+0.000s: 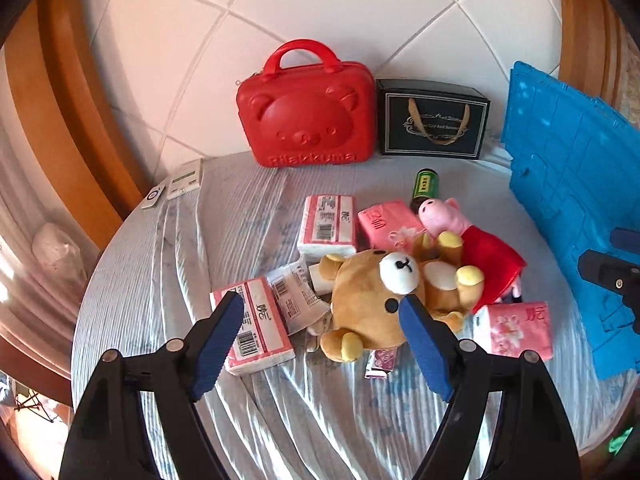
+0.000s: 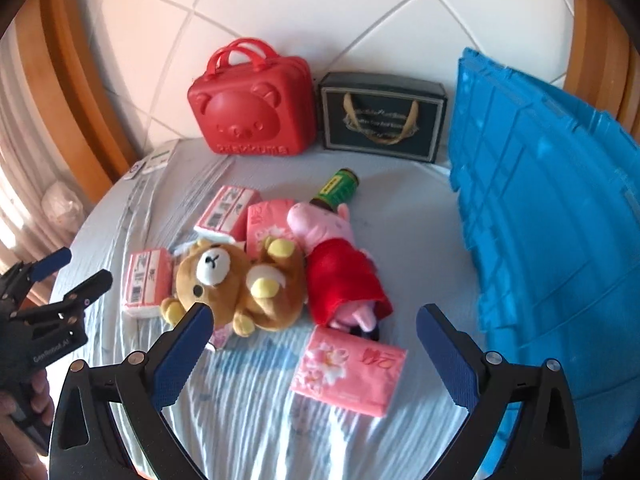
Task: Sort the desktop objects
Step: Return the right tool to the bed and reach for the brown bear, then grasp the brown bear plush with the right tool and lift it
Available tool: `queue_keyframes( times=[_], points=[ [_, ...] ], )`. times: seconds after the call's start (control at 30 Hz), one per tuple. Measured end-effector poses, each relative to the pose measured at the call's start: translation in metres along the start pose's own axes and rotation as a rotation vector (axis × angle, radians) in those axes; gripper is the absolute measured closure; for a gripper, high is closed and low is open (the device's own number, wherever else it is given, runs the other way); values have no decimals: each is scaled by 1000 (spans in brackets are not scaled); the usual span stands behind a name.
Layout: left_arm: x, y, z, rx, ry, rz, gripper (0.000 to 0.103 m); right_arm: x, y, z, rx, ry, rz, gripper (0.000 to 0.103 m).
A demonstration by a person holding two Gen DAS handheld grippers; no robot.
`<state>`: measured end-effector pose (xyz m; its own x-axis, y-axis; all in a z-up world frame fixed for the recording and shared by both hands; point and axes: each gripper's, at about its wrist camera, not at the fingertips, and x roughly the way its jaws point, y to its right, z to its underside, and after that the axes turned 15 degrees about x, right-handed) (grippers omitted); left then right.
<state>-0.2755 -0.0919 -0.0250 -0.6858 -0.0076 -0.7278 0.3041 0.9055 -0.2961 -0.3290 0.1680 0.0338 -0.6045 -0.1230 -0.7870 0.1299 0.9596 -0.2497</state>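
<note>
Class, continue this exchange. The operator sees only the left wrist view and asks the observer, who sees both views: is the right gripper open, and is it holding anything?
Observer: The right gripper is open and empty.
Operator: What lies nearest in front of it?
Observer: A pink tissue pack, flat on the striped cloth, clear of both fingers.
Operator: What carries my left gripper?
Observer: A bare hand grips the handle of the left gripper at the picture's left edge.
</note>
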Motion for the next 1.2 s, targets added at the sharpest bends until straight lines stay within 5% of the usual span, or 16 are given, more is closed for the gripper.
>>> queue_keyframes(
  times=[0.27, 0.7, 0.83, 1.0, 1.1, 1.2],
  points=[
    [38, 6, 29, -4, 43, 52, 23, 44, -10, 24, 26, -7, -30, 0],
    [108, 11, 69, 49, -42, 99, 23, 97, 2, 51, 104, -37, -43, 0],
    [116, 16, 67, 64, -46, 117, 23, 104, -8, 51, 82, -38, -79, 29],
    [125, 19, 63, 61, -60, 133, 25, 121, -19, 50, 71, -49, -81, 37],
    [128, 16, 59, 56, -76, 169, 47, 130, -19, 45, 72, -40, -79, 42],
    [136, 20, 57, 72, -111, 207, 65, 140, -21, 38, 67, -48, -86, 65]
  ],
)
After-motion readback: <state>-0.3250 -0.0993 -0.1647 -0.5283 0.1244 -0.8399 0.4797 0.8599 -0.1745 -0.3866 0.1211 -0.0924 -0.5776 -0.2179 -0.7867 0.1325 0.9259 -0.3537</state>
